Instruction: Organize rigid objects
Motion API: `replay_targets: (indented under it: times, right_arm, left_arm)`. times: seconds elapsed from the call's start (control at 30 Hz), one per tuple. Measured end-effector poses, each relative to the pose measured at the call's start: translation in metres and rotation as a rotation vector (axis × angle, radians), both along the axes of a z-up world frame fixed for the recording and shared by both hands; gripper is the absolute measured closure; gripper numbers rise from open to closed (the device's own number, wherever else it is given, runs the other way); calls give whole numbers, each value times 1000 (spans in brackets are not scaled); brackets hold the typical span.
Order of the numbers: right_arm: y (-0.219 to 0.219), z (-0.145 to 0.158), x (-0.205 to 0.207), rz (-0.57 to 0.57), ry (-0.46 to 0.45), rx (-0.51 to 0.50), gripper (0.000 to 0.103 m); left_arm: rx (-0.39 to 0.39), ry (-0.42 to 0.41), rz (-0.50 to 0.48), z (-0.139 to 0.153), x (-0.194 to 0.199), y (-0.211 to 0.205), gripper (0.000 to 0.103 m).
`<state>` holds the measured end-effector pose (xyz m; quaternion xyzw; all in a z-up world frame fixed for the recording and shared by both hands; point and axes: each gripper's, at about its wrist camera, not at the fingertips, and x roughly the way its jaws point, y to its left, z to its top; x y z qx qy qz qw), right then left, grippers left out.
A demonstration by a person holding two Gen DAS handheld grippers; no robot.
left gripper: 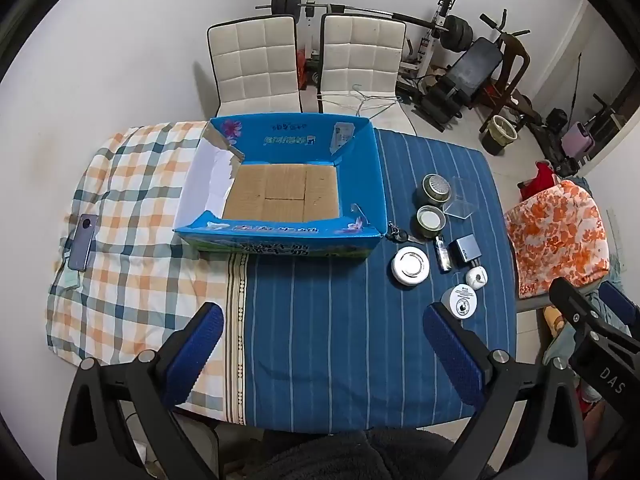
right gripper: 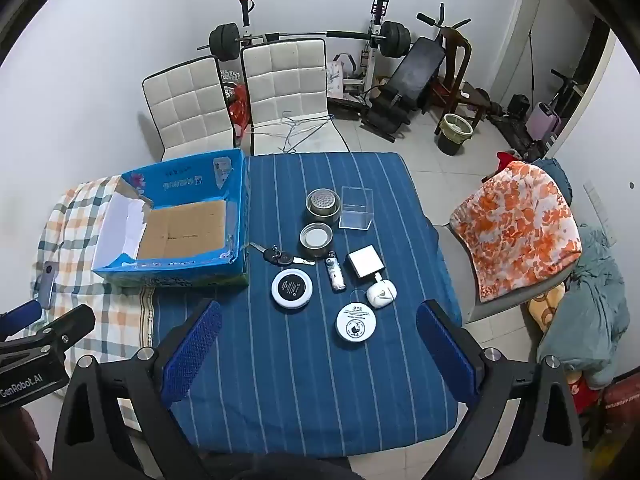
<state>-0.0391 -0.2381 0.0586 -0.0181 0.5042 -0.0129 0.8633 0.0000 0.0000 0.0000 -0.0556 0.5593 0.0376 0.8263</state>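
Note:
An open blue cardboard box (left gripper: 362, 184) (right gripper: 240, 216) with a bare brown floor stands on the table. To its right, on the blue striped cloth, lie several small things: two green tins (right gripper: 322, 204), a clear plastic box (right gripper: 356, 208), keys (right gripper: 280, 258), a round white disc (right gripper: 292, 289), a small bottle (right gripper: 335, 272), a white square box (right gripper: 365, 263), a white earbud case (right gripper: 382, 295) and a round white tin (right gripper: 356, 324) (left gripper: 463, 302). My left gripper (left gripper: 324, 344) is open and empty above the table's near edge. My right gripper (right gripper: 318, 340) is open and empty, just short of the round white tin.
A phone (left gripper: 82, 242) lies on the checked cloth at the left. Two white chairs (left gripper: 304, 60) stand behind the table. A chair with an orange floral cover (right gripper: 516, 232) stands at the right. Gym gear lines the back wall.

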Motion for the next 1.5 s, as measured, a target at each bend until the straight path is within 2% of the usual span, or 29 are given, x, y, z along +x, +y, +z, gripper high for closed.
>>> replay_targets:
  times: [0.2,0.87,1.2,1.5]
  right_arm:
    - [3,0,0,-1,-3,12,3]
    - [-3,11,-20,-1,-52,14,3]
    - [4,16,-24,-4,-68,6,3]
    - [4,17,-27,-3,-69,9,3]
  left_arm:
    - [-24,0,0,-1,0,1,1]
    - [-5,-7,4,0,-5,2,1]
    - [4,-16,-8,21,-1,14,1]
    - [10,-24,-8,23,-1,14,0]
